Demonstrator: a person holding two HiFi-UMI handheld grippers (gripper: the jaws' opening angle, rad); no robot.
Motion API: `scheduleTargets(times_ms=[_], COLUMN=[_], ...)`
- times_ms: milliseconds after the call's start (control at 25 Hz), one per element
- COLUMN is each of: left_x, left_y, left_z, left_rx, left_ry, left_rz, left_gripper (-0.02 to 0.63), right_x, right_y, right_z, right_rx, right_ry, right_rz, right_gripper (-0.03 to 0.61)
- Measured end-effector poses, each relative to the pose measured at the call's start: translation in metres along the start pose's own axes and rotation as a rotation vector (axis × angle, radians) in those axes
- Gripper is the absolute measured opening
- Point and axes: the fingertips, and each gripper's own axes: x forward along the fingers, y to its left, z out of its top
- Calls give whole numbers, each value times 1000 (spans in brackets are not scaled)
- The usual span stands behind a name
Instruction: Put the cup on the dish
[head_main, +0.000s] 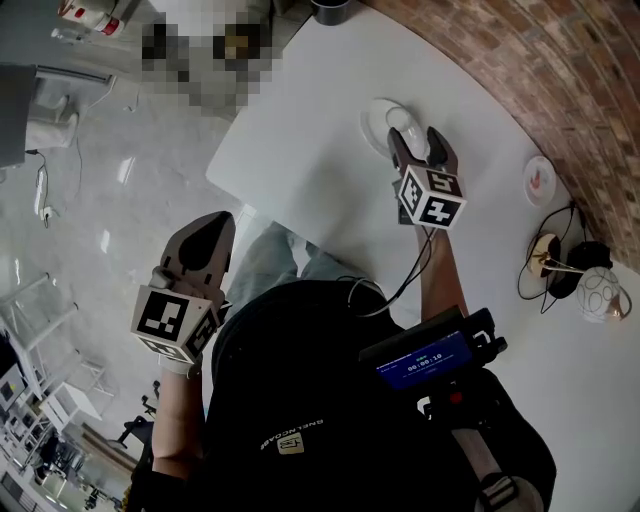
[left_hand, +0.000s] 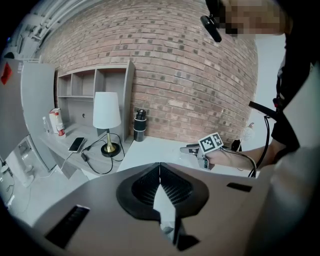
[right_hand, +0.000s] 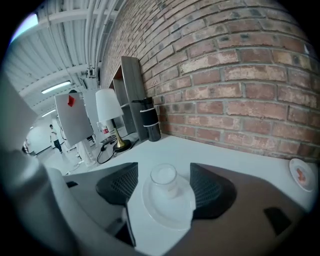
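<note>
right tool (right_hand: 165, 189) jaws apart | cup (right_hand: 164, 180) standing on dish (right_hand: 169, 214) | axis vertical

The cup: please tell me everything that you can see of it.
The cup is small, round and clear, like glass or plastic. It stands on the white dish, toward its far side, on the white table. It is between the open fingers of the right gripper, which appear not to touch it.
</note>
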Motion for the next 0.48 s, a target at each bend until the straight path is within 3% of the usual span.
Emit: scheduleTargets(times_ms=[480], left_x=[12], left_y=[-15], left_z=[29], left_rx=[79], left_ry=[-42], left_rz=[-167], left_gripper=[8], right_x=[-73], right_y=[-7], right_z=[31], right_rx=[64], right_ry=[-91], right_rz=[-92], right_gripper=[307])
